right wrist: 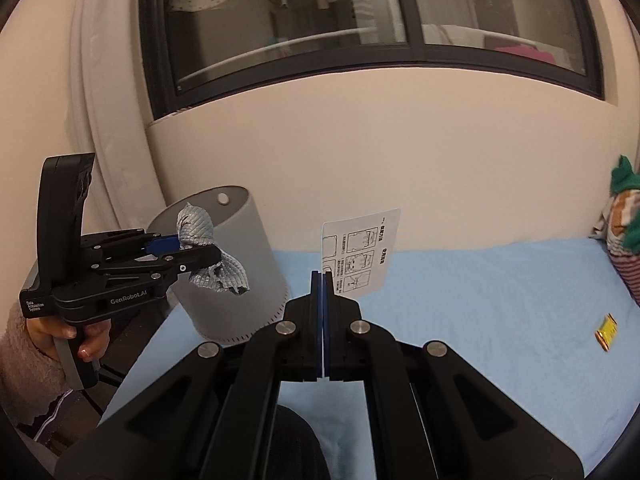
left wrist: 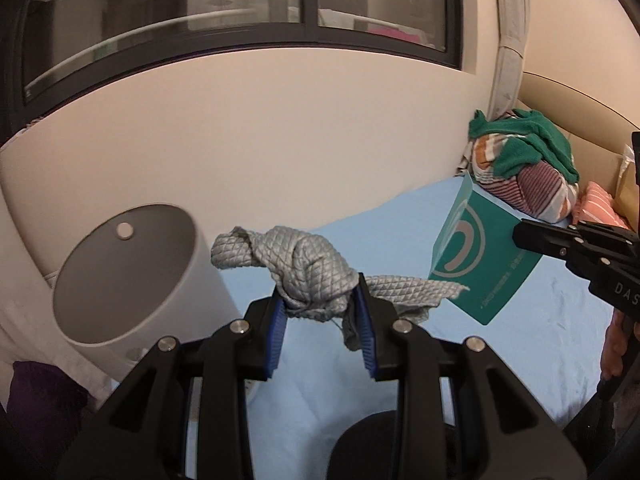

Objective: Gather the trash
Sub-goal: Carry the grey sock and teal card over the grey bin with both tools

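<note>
My left gripper (left wrist: 320, 300) is shut on a crumpled grey quilted cloth (left wrist: 296, 264), held above the blue bed sheet. In the right wrist view the same cloth (right wrist: 200, 236) hangs from the left gripper (right wrist: 196, 250) right at the rim of a grey cylindrical bin (right wrist: 240, 264). The bin (left wrist: 132, 276) stands open at the bed's left edge. My right gripper (right wrist: 322, 280) is shut on a flat card (right wrist: 360, 252), white with printed diagrams on this side. From the left wrist view that card (left wrist: 480, 256) shows its green side with a white logo, pinched by the right gripper (left wrist: 520, 236).
A small yellow wrapper (right wrist: 606, 330) lies on the blue sheet (right wrist: 480, 320) at the right. A bundle of green and striped clothes (left wrist: 524, 164) sits at the bed's far corner. A beige wall and dark window rise behind. A hand (right wrist: 88, 340) holds the left gripper's handle.
</note>
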A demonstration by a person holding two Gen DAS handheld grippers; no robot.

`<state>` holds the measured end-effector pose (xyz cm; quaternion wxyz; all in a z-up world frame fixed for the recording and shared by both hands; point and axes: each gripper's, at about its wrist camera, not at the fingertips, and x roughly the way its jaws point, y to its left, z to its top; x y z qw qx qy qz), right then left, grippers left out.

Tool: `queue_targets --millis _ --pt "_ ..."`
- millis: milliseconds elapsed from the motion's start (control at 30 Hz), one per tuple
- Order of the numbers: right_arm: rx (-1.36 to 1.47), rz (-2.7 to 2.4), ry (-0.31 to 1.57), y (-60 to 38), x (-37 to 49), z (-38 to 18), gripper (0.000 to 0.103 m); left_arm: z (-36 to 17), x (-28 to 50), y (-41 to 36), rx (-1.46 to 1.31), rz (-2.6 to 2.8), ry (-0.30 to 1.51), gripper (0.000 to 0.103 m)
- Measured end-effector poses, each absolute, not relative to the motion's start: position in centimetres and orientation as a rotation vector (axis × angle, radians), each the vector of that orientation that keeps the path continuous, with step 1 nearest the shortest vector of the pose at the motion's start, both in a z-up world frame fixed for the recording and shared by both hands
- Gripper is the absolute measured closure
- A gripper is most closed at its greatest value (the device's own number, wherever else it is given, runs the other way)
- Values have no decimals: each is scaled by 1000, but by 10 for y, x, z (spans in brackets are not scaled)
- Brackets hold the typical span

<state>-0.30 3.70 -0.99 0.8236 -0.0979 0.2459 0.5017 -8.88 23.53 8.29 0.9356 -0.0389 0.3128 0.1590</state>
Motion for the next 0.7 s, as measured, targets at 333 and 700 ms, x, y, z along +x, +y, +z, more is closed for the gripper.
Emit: queue_targets --millis 333,700 --pt "-250 1303 438 154 -35 31 103 120 -146 319 -75 540 616 71" --pt "-295 1424 396 251 -58 52 103 146 -176 383 -115 649 603 71"
